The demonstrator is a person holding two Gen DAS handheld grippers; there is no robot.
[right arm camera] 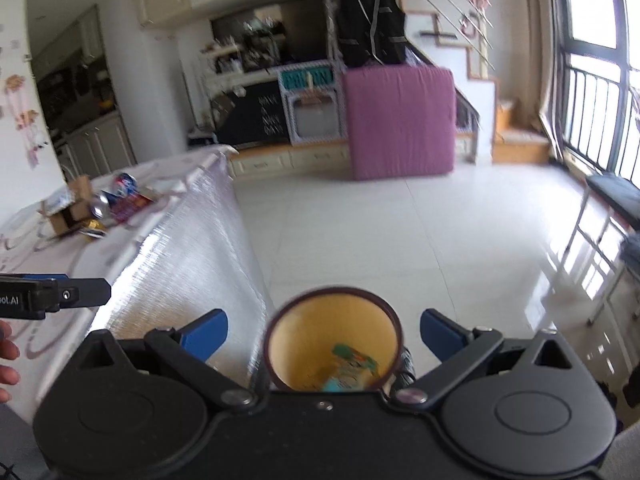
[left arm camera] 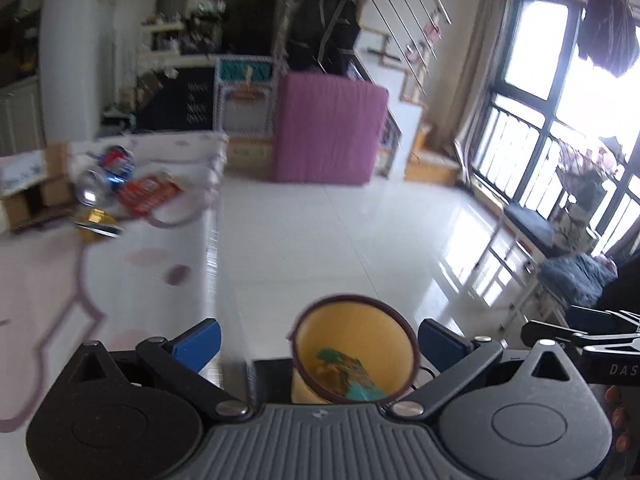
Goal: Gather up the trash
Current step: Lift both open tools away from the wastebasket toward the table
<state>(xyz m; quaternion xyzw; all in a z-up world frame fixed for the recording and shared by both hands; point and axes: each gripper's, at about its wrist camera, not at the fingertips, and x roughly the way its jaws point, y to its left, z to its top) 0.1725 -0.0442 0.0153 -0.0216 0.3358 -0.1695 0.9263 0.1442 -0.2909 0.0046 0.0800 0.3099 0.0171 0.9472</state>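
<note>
A yellow bin with a dark rim [left arm camera: 352, 332] [right arm camera: 320, 320] stands on the floor beside the table and shows between the fingers in both views. A teal and orange wrapper [left arm camera: 348, 376] [right arm camera: 352, 368] lies inside it. My left gripper [left arm camera: 320, 344] is open and holds nothing; its side also shows in the right wrist view [right arm camera: 60, 296]. Open and holding nothing too, my right gripper [right arm camera: 324, 340] hangs over the bin. Far off on the table lie crushed cans [left arm camera: 116, 164] [right arm camera: 124, 186], a red wrapper [left arm camera: 148, 194] [right arm camera: 132, 202] and a yellow piece [left arm camera: 96, 226] [right arm camera: 94, 228].
The table [left arm camera: 120, 280] [right arm camera: 180, 240] has a patterned cloth and runs along the left; an open cardboard box [right arm camera: 68, 208] sits on it. White tiled floor [left arm camera: 320, 240] stretches ahead to a pink mattress [left arm camera: 332, 128]. A bench and window are on the right.
</note>
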